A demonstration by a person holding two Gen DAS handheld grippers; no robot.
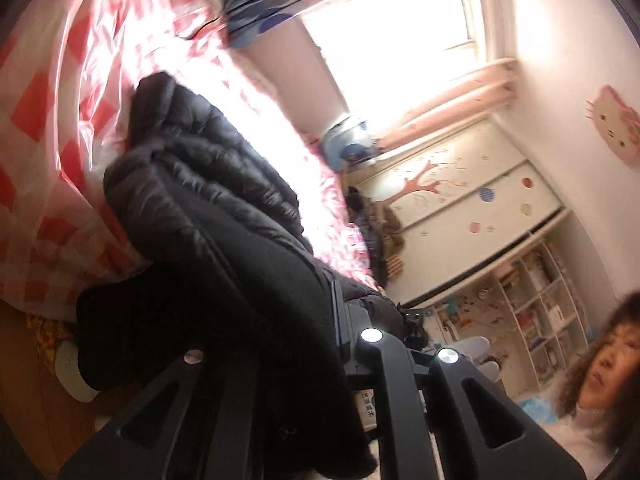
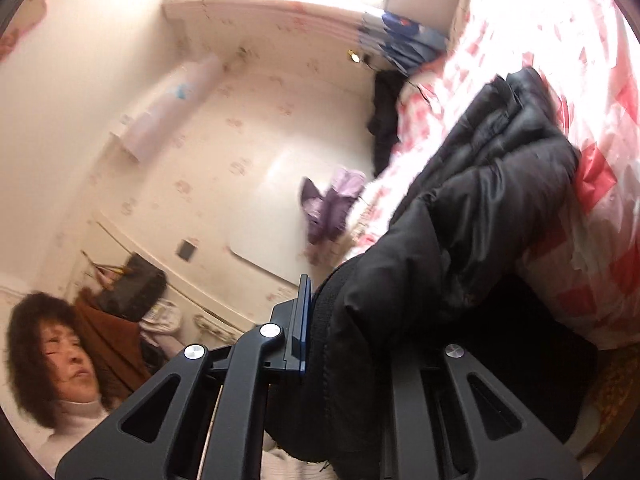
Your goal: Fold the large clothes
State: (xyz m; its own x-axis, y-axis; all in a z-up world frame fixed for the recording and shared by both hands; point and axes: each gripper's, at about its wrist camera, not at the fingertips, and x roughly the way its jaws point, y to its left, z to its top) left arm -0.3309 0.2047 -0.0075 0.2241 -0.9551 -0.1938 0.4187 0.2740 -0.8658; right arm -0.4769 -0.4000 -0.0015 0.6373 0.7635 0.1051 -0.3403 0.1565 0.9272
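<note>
Left tool [image 1: 320, 320] pinching the black puffer jacket [image 1: 208, 184], dark fabric bunched between its fingers and draped over the nearer one. Right tool [image 2: 340, 320] likewise clamped on the same jacket, a thick fold wedged against the blue-edged finger [image 2: 302, 320] and spilling over the far one. Jacket stretched from both tools up onto the bed [image 1: 52, 128], lying across the red-and-white checked cover [image 2: 592, 208], its far end resting on the bedding. Both views tilted and blurred. Behind the left tool, a bright window [image 1: 392, 28], a decorated wardrobe [image 1: 472, 184] and open shelves [image 1: 536, 300]. Beside the right tool, a purple garment [image 2: 328, 208] near the bed's edge. Person in a white top [image 2: 76, 412] at the frame edge.
</note>
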